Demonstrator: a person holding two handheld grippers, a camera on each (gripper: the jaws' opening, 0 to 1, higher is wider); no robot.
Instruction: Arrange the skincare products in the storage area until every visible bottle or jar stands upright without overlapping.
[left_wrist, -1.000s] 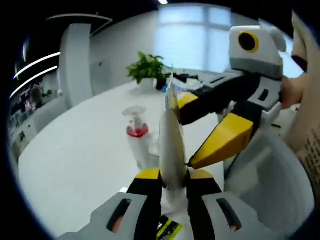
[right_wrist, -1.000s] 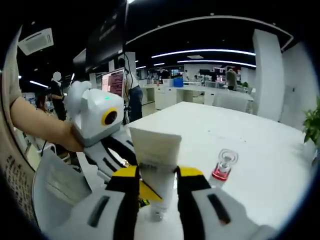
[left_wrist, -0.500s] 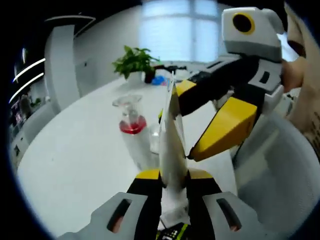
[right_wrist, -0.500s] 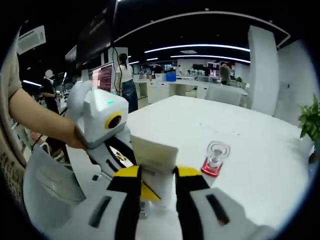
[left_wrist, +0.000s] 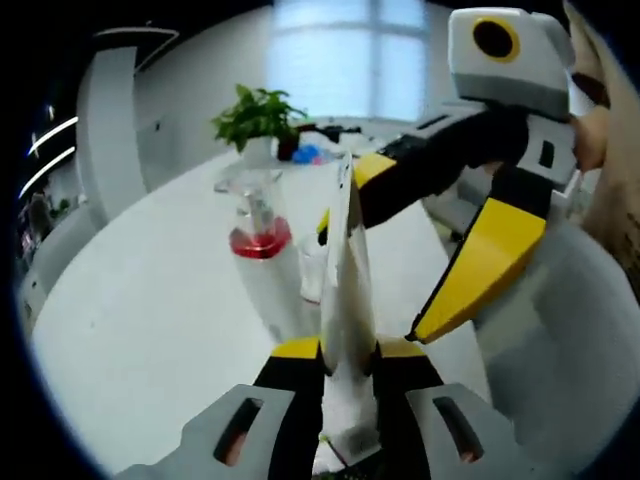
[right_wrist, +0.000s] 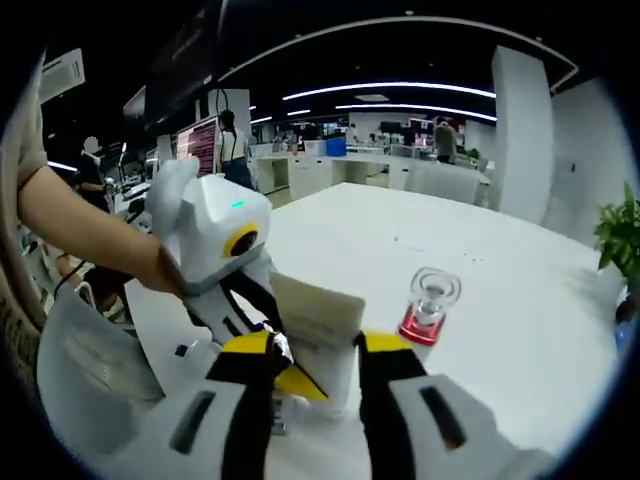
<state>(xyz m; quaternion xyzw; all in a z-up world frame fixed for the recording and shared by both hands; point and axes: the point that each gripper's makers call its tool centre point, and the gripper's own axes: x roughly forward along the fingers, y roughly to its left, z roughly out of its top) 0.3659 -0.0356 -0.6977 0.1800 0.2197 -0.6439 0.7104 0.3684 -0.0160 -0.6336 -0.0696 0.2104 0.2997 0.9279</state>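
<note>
1. White and wide, the counter (left_wrist: 150, 330) is seen under both hand-held grippers, with a bright window behind it in the left gripper view and a dark open office with strip lights in the right gripper view.
2. The left hand-held gripper (left_wrist: 346, 352) is seen clamped narrowly on a white tube (left_wrist: 346, 270), which is met edge-on and rises upright straight out from between its yellow-tipped jaws.
3. The right hand-held gripper (right_wrist: 316, 352) is seen with its jaws set on either side of the same tube (right_wrist: 318, 335); a small gap shows on each side, so whether the tube is touched cannot be told.
4. In the left gripper view, the right hand-held gripper (left_wrist: 420, 240) is seen entering from the right, its two yellow-tipped jaws spread apart around the tube.
5. In the right gripper view, the left hand-held gripper (right_wrist: 255, 330) is seen to the left, held by a person's hand (right_wrist: 165, 275).
6. A pump bottle (left_wrist: 262, 260) with a red collar and clear cap is seen standing upright on the counter, just left of the tube ahead of the left hand-held gripper, and just right of it ahead of the right one (right_wrist: 428, 320).
7. A potted plant (left_wrist: 255, 118) is seen far beyond the left hand-held gripper.
</note>
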